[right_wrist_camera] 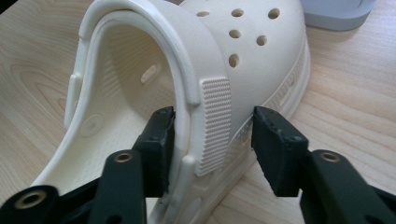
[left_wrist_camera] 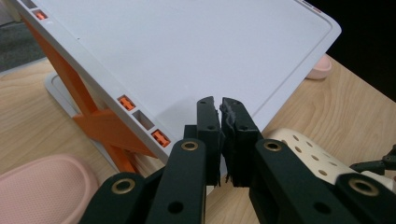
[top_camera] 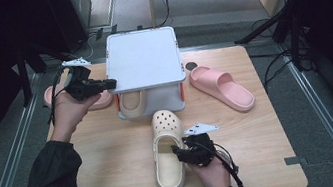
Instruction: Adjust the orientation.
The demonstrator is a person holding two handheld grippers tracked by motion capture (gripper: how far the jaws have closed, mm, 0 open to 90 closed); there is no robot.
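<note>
Nearest the lens, the right gripper stands with its 2 black jaws apart, straddling the side wall of the cream clog where the strap pivots; one jaw is inside the shoe opening, the other outside, and a gap shows at the outer pad, so nothing is clamped yet. From above, that clog lies on the wooden table just in front of the white rack, toe toward it. The left gripper has its jaws nearly together with nothing between them, hovering over the rack's top shelf; seen from above it sits at the rack's left edge. As a judgement, the tidying looks partly done: 1 cream clog already rests on the lower shelf, its mate is about to be gripped, and 2 pink slides remain on the table, 1 to the right and 1 to the left. The left slide is largely hidden behind the hand, and the stored clog's toe is covered by the shelf.
</note>
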